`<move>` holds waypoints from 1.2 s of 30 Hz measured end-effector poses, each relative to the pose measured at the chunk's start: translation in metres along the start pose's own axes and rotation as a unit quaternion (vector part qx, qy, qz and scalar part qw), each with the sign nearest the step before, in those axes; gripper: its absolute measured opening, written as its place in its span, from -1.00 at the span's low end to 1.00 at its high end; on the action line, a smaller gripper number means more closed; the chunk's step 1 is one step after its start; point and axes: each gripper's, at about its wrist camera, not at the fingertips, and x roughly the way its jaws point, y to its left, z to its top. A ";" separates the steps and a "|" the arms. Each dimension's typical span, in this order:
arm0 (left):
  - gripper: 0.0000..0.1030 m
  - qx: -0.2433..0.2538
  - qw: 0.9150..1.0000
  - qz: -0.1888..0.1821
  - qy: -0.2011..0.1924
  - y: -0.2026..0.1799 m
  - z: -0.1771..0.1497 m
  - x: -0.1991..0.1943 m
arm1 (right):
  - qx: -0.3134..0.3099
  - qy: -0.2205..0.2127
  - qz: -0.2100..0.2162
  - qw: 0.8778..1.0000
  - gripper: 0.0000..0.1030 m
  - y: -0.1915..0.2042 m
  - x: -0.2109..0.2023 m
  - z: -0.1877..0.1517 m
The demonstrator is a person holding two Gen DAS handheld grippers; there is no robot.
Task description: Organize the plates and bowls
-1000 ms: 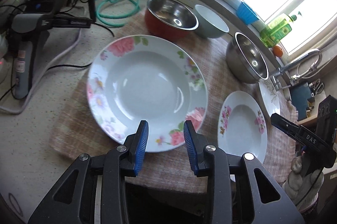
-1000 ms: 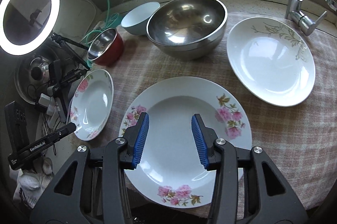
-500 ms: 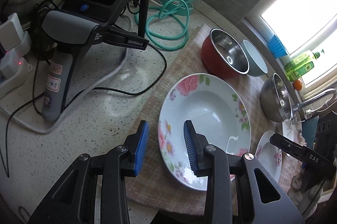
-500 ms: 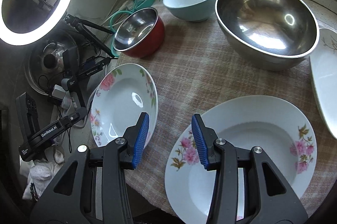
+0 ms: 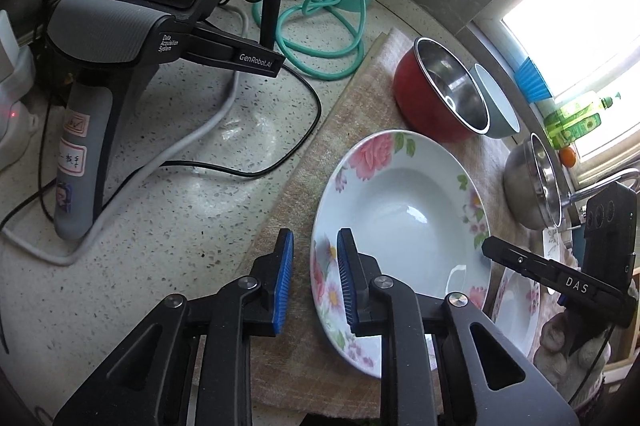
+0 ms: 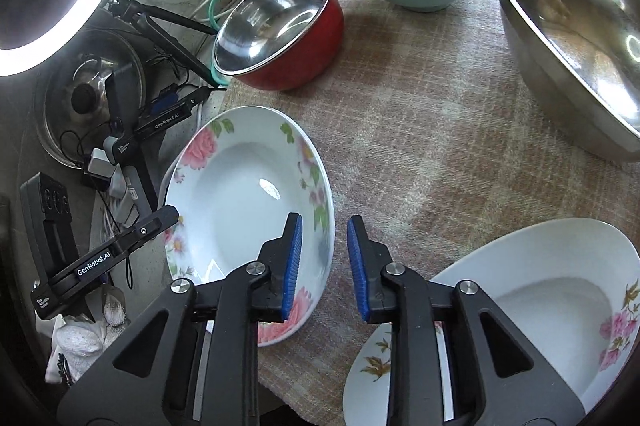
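- The rose-patterned plate [image 5: 404, 226] was a deep white dish with pink flowers and green leaves round its rim, lying on the checked cloth [image 6: 432, 130] near its left edge, in front of the red bowl [image 6: 280, 38].
- The left gripper [image 5: 312, 278] straddled the plate's left rim, jaws just narrowed, blue pads not visibly pressing it.
- The right gripper [image 6: 322, 266] straddled the opposite rim likewise, jaws also just narrowed, rim between them but ungripped.
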 end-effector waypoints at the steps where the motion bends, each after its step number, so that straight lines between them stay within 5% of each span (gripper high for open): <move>1: -0.69 0.000 1.000 -0.003 0.001 0.000 0.001 0.001 | -0.002 0.002 -0.001 1.000 -0.70 0.001 0.002 0.001; 23: -0.76 0.017 1.000 0.004 -0.005 -0.013 -0.004 -0.001 | -0.012 -0.005 -0.014 1.000 -0.78 0.001 -0.006 -0.004; 36: -0.76 0.041 0.999 -0.022 -0.017 -0.043 -0.007 -0.024 | 0.008 -0.030 -0.008 0.999 -0.78 -0.013 -0.051 -0.020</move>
